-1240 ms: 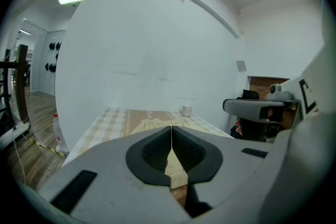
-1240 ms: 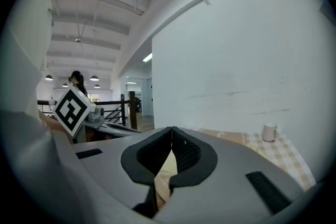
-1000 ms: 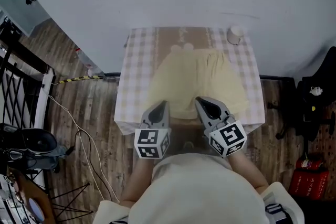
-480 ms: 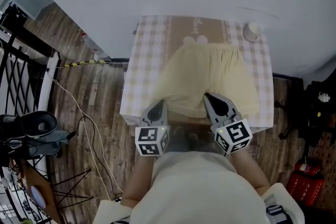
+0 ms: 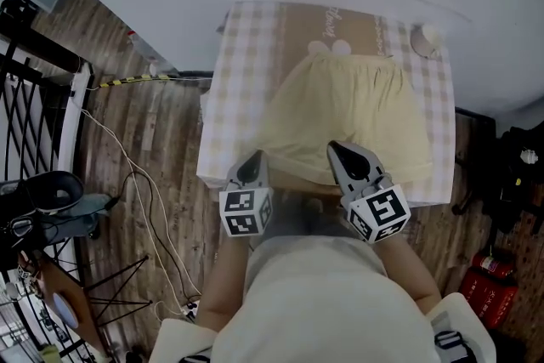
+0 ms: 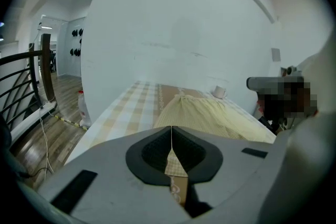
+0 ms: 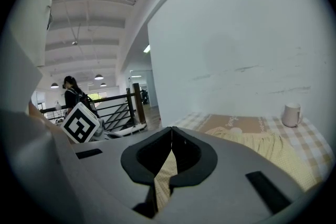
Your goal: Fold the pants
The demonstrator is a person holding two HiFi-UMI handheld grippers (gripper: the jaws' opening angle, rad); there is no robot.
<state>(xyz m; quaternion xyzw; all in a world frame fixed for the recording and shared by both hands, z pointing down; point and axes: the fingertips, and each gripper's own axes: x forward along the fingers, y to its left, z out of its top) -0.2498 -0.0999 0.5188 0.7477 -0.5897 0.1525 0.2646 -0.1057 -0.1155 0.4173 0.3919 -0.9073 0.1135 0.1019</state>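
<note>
left claw (image 5: pixel 253 157) and right claw (image 5: pixel 339 149) have both sunk to the table's (image 5: pixel 231 89) near edge, each shut tight and empty; the pants (image 5: pixel 353 110) lie flat as before.

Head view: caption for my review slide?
Left gripper and right gripper, both shut, poised at the near edge of yellow pants spread on a checked tablecloth.
</note>
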